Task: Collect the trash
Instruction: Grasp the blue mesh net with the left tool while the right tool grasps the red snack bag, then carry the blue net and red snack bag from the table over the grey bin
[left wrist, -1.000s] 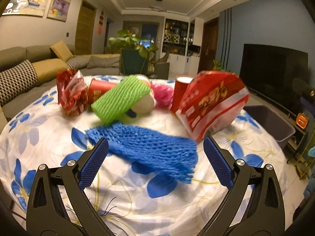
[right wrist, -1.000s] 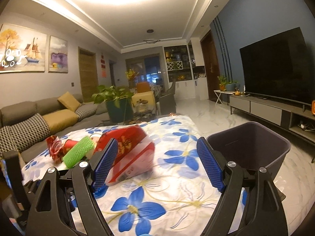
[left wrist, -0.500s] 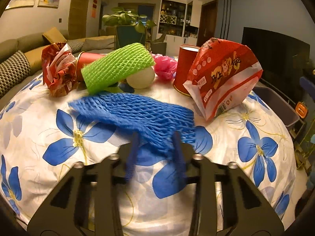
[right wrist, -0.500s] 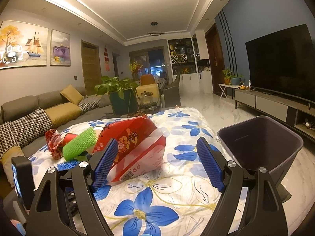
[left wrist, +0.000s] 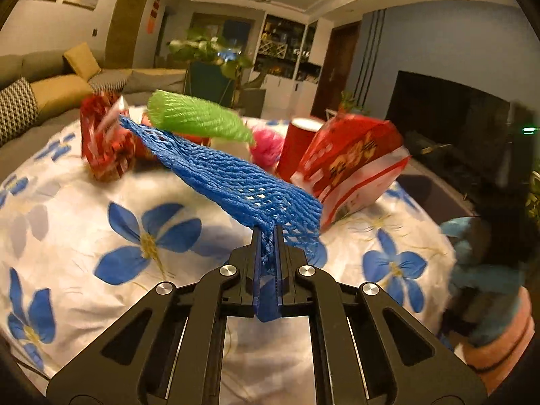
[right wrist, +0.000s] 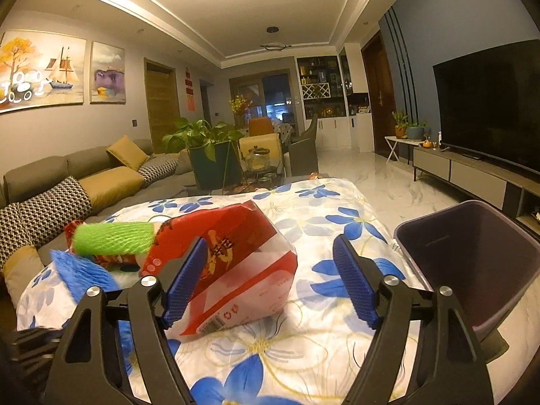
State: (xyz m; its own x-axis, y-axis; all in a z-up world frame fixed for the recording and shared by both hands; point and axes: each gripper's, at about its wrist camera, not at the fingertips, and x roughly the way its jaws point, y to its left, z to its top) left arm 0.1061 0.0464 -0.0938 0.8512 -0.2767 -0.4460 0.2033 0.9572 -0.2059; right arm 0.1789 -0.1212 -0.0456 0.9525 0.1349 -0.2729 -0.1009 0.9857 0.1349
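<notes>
in the left wrist view the left gripper [left wrist: 268,233] sits at bottom centre, its jaws pinched together on one end of the blue foam net [left wrist: 233,175], which slants up toward the upper left, off the flowered cloth [left wrist: 152,236]. behind it lie a green foam net [left wrist: 199,119], a red cup [left wrist: 297,148] and a red snack bag [left wrist: 351,162]. only the right wrist view shows the right gripper [right wrist: 270,283], jaws wide apart and holding nothing, over that bag, with the dark bin [right wrist: 472,256] at right.

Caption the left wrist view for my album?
Left gripper lifts blue foam net off the flowered tablecloth.
</notes>
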